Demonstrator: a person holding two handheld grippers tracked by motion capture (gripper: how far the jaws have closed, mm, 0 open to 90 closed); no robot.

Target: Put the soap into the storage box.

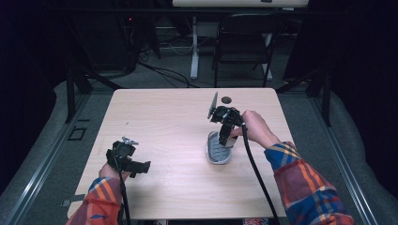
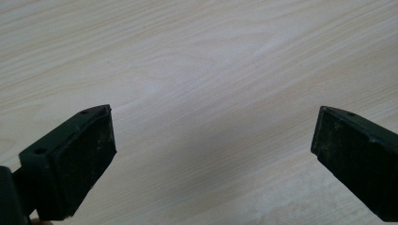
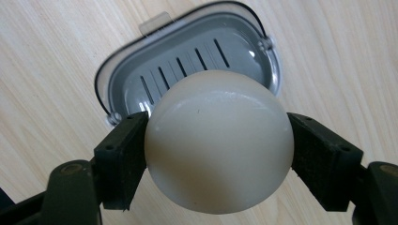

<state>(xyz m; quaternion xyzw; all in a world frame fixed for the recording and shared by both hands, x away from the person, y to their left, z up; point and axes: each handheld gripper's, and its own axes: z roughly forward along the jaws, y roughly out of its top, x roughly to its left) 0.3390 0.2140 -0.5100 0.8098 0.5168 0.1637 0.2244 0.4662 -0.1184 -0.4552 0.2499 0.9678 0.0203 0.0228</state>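
A rounded white bar of soap [image 3: 218, 140] sits clamped between the two jaws of my right gripper [image 3: 219, 146], which is shut on it. Directly beyond it lies an oval grey soap dish [image 3: 187, 61] with a slotted floor and a clear rim, empty. In the high view the right gripper [image 1: 225, 138] points down over the soap dish [image 1: 218, 151] at the table's right middle. My left gripper [image 1: 141, 168] hovers near the front left of the table, open. Its jaws [image 2: 213, 145] stand wide apart over bare wood with nothing between them.
The light wooden table [image 1: 169, 122] has a small round hole [image 1: 226, 100] near its far edge. A black folding chair [image 1: 244, 42] and a white desk leg [image 1: 194, 47] stand on the floor beyond the table. Cables trail from both grippers toward the front edge.
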